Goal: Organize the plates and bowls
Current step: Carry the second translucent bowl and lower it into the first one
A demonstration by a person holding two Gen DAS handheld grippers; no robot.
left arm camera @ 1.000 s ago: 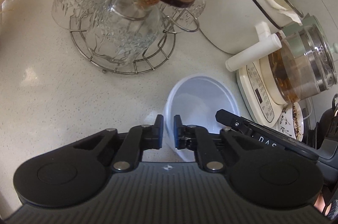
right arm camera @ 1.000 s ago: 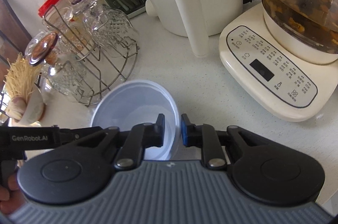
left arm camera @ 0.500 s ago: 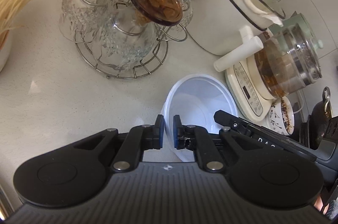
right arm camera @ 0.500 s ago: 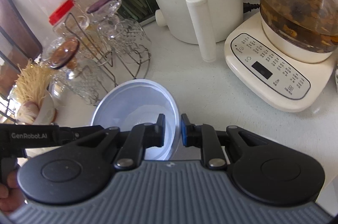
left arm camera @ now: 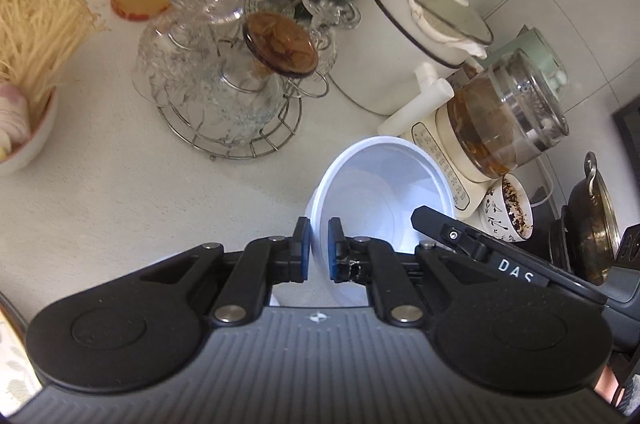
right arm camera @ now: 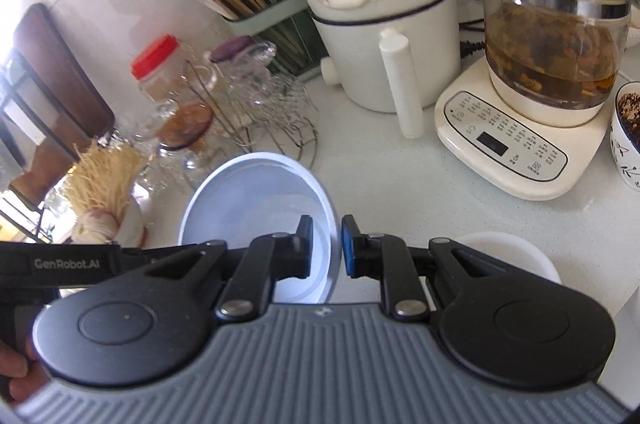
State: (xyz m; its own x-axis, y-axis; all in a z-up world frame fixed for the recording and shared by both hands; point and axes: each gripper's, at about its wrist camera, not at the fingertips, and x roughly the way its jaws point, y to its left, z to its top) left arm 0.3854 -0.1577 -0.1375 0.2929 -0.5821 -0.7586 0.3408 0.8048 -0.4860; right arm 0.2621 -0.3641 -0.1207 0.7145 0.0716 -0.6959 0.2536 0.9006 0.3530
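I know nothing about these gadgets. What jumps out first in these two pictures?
The white bowl, pinched at opposite sides of its rim by the left gripper and right gripper, fills the middle. Behind it stand a wire rack of upturned glasses and, to the right, a glass kettle of brown tea.

**Plastic, glass and wire**

The white bowl (left arm camera: pixel 384 183) in my left gripper (left arm camera: pixel 315 250) looks like thin, smooth, semi-gloss plastic. My bench (left arm camera: pixel 100 183) is pale, finely speckled and matt. The rack (left arm camera: pixel 236 139) is shiny metal wire carrying cut, patterned clear glasses (left arm camera: pixel 224 95). The kettle (right arm camera: pixel 556 35) is glossy glass.
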